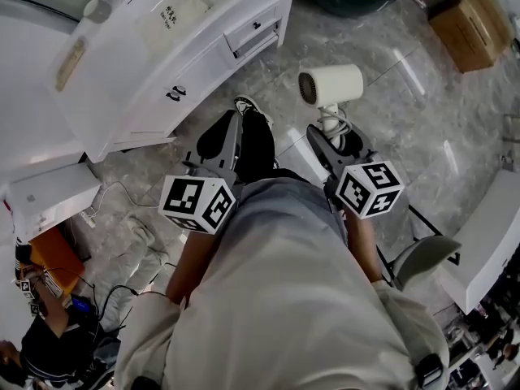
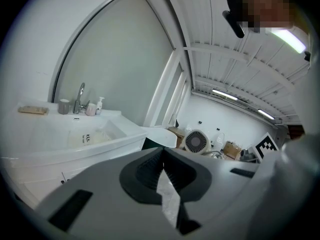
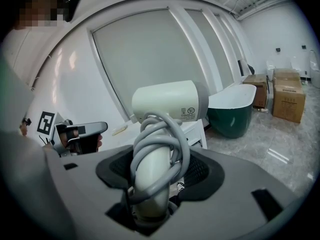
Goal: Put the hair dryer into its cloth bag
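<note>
Right gripper [image 1: 328, 133] [image 3: 155, 178]: jaws clamped on the dryer [image 1: 331, 84] [image 3: 170, 101] handle, low down on it. Barrel sits on top of the handle, lying across, intake grille facing left in the head view. Cord [image 3: 167, 136] is wound in loops round the handle, above the jaws.

Left gripper [image 1: 234, 120] [image 2: 163, 153]: jaws fully together, nothing between them. It's level with the right one, just to its left, not touching the dryer. From its own view the dryer's round grille shows off to the right.

Dryer is in the air over the grey tile floor [image 1: 390, 96], right of centre, ahead of the person's legs, well apart from the vanity [image 1: 122, 96] [image 2: 60, 151].

Vanity is far left. A flat pale piece with dark print [image 1: 173, 12] [image 2: 89, 138] lies in its basin; looks like the bag, can't confirm. Tap [image 2: 80, 96] and small bottles sit at the basin's back edge.

Far right: dark green tub [image 3: 235, 111], cardboard boxes [image 1: 471, 23] [image 3: 289, 99] on the floor.
</note>
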Demonstrator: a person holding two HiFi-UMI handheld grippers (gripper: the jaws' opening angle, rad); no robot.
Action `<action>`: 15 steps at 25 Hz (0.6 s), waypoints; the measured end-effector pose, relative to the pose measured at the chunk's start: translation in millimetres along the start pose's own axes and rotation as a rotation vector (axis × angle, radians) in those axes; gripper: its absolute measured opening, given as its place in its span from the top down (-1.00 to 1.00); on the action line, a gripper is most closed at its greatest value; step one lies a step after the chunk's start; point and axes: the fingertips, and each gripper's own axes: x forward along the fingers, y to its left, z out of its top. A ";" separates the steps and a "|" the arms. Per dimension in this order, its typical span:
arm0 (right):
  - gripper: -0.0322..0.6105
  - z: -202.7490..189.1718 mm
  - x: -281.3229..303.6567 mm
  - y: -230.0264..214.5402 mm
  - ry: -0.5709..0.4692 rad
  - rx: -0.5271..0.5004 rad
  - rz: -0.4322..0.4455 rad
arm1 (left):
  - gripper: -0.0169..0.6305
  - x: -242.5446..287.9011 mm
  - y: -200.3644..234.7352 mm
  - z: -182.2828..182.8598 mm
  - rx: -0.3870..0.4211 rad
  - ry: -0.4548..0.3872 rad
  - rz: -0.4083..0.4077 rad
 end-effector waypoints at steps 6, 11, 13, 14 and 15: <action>0.10 28.3 42.7 -12.2 0.023 -0.012 0.005 | 0.92 35.5 25.0 11.7 -0.028 0.007 0.000; 0.10 56.7 78.2 -20.2 0.042 -0.019 0.015 | 0.92 73.0 51.2 34.7 -0.039 0.004 -0.001; 0.10 67.4 90.0 -22.9 0.046 -0.018 0.018 | 0.92 87.3 59.0 43.5 -0.041 0.004 -0.003; 0.10 72.8 95.9 -24.4 0.048 -0.018 0.019 | 0.92 94.5 62.5 47.3 -0.042 0.006 -0.004; 0.10 78.4 102.0 -26.1 0.049 -0.018 0.020 | 0.92 101.6 66.1 50.9 -0.042 0.008 -0.006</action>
